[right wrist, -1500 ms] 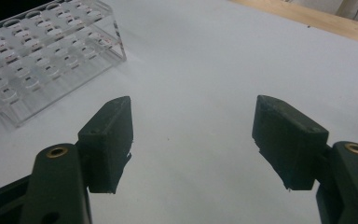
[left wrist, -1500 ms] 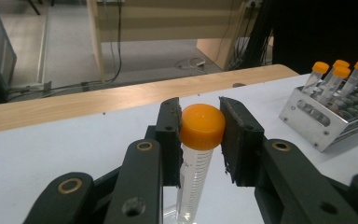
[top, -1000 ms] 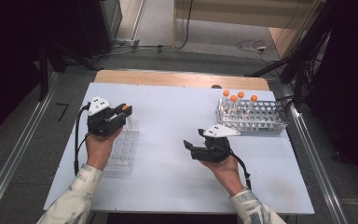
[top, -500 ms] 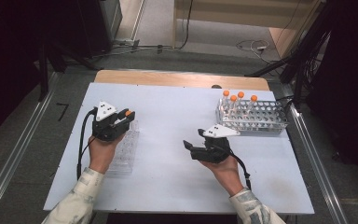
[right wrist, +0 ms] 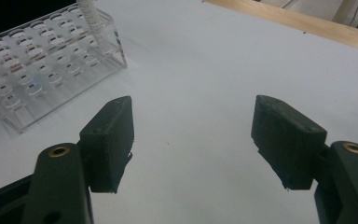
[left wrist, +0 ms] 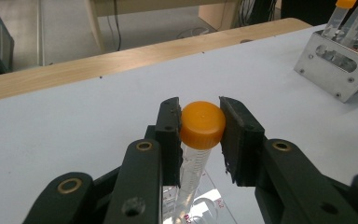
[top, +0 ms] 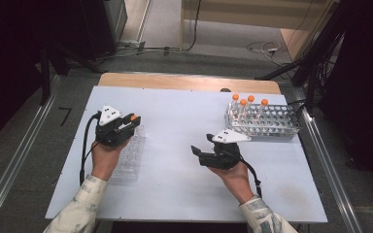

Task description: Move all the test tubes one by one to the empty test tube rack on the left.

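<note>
A lab: test-tube racks (top: 264, 120) on a white bench (top: 184, 194), cables (top: 262, 47) across the floor.

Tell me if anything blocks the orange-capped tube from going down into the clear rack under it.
Nothing visible does. The left gripper is shut on the orange-capped tube, which hangs upright over the clear rack; the holes visible there look empty.

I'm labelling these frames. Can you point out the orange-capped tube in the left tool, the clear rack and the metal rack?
orange-capped tube (left wrist: 202, 123): left gripper view, cap.
clear rack (right wrist: 51, 88): right gripper view, front wall.
metal rack (top: 264, 127): high view, side wall.
</note>
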Motion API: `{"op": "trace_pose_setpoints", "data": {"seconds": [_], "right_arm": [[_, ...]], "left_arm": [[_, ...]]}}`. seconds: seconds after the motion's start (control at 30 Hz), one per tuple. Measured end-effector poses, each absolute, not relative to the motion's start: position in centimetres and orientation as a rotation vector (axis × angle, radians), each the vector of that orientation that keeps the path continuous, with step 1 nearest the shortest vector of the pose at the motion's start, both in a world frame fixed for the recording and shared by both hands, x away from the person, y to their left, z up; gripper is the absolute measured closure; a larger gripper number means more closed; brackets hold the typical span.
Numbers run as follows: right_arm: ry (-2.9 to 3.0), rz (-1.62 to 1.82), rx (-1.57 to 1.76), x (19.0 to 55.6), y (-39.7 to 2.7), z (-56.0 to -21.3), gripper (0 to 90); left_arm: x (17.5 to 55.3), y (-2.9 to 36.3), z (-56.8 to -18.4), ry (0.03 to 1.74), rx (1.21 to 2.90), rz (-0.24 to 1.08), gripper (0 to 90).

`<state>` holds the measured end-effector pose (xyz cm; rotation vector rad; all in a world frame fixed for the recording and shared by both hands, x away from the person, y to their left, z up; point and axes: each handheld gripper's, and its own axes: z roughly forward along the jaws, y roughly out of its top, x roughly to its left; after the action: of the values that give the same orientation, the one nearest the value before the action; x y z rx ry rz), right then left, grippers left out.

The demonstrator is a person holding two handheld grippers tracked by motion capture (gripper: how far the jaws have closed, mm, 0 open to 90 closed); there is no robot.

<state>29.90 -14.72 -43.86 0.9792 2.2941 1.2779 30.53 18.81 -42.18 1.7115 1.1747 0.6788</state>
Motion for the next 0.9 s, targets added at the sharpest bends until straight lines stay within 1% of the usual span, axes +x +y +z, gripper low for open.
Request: {"op": "trace_pose_setpoints", "data": {"seconds": [0.17, 0.5, 0.73, 0.9], "right_arm": [[2.290, 1.284, 0.982, 30.05, -14.93, -43.81, 28.4], [2.284, 1.284, 0.976, 29.98, -14.84, -43.79, 28.6], [2.280, 1.283, 0.987, 30.03, -15.00, -43.75, 28.6], [2.274, 1.286, 0.982, 29.87, -15.05, -43.61, 28.7]], "left_arm": [[30.74, 19.12, -42.09, 1.181, 1.710, 0.652, 70.0], [30.51, 18.65, -42.12, 1.147, 1.740, 0.688, 70.1], [30.65, 19.00, -42.12, 1.156, 1.727, 0.666, 70.0], [30.64, 18.66, -42.08, 1.146, 1.745, 0.681, 70.1]]}}
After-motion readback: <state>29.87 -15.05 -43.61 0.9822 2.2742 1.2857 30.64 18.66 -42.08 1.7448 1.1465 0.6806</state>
